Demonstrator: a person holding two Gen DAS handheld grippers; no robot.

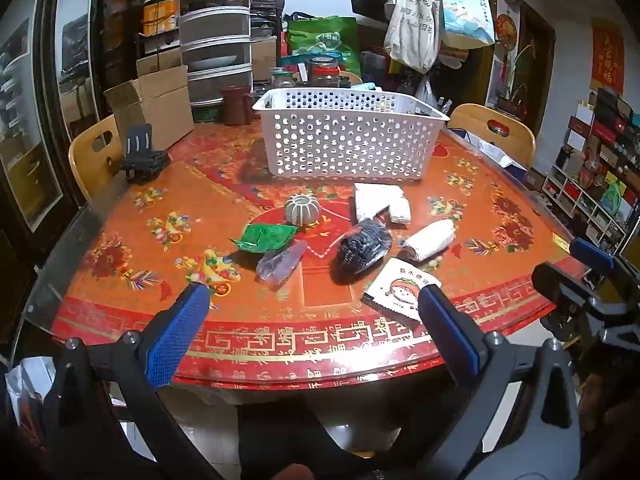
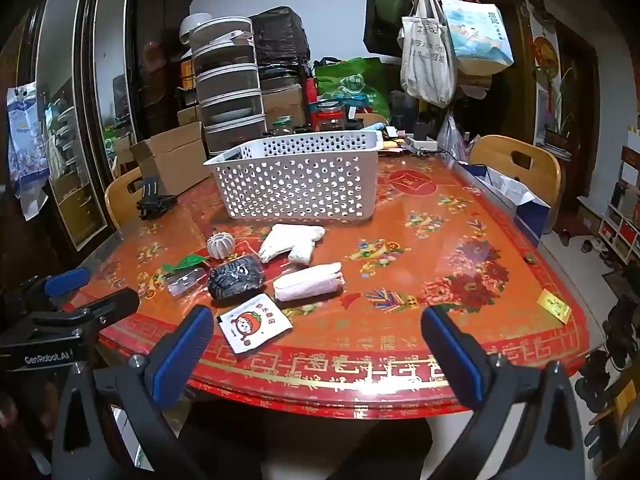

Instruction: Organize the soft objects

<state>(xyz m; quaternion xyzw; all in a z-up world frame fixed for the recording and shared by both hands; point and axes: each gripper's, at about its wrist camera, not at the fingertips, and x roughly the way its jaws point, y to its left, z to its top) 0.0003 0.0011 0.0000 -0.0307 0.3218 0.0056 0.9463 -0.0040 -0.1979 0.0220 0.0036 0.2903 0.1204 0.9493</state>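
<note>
Both grippers gape wide, holding nothing, above the near table edge: left gripper (image 1: 312, 320), right gripper (image 2: 320, 344). White perforated basket (image 1: 348, 140) sits at 12 o'clock on the red patterned table (image 1: 500, 208). Soft items cluster between basket and grippers: folded white cloth (image 1: 380, 202), rolled white towel (image 1: 430, 240), dark bundle in plastic (image 1: 362, 248), green packet (image 1: 266, 237), clear wrapped item (image 1: 280, 266), cartoon sachet (image 1: 400, 292) nearest, by the left gripper's 1 o'clock fingertip. Grey ribbed ball (image 1: 303, 210) at the cluster's 11 o'clock.
</note>
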